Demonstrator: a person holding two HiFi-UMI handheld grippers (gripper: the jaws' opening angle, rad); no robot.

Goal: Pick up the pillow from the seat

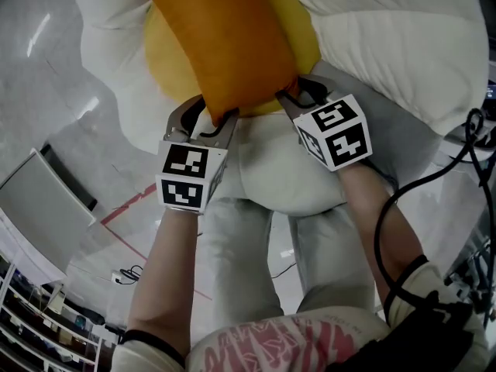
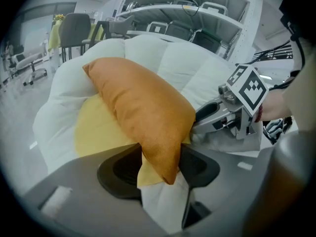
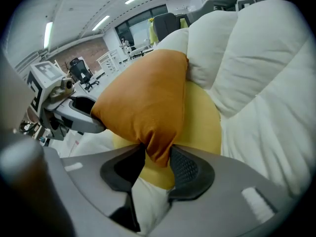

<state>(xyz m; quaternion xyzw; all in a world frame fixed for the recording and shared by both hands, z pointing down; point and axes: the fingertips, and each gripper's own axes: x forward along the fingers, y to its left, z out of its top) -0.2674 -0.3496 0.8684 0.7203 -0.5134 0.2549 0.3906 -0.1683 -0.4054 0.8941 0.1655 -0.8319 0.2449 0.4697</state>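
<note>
In the head view the orange pillow (image 1: 225,37) runs off the frame at 12 o'clock, so its far end cannot be seen. It lies on a yellow cushion (image 1: 167,60), which it mostly covers, showing only a rim at 9 and 2 o'clock. Both rest on the white padded seat (image 1: 403,45), whose outer parts are cropped by the frame.

The left claw (image 1: 208,118) is clamped on the pillow's near corner at 7 o'clock. In its own view the pads pinch the orange fabric from both sides. The right claw (image 1: 298,91) grips the other near corner at 5 o'clock, and its pads also press into the fabric.

In the left gripper view a shelving rack (image 2: 197,14) at 12 to 1 o'clock holds dark cases (image 2: 177,29), too small to identify.
</note>
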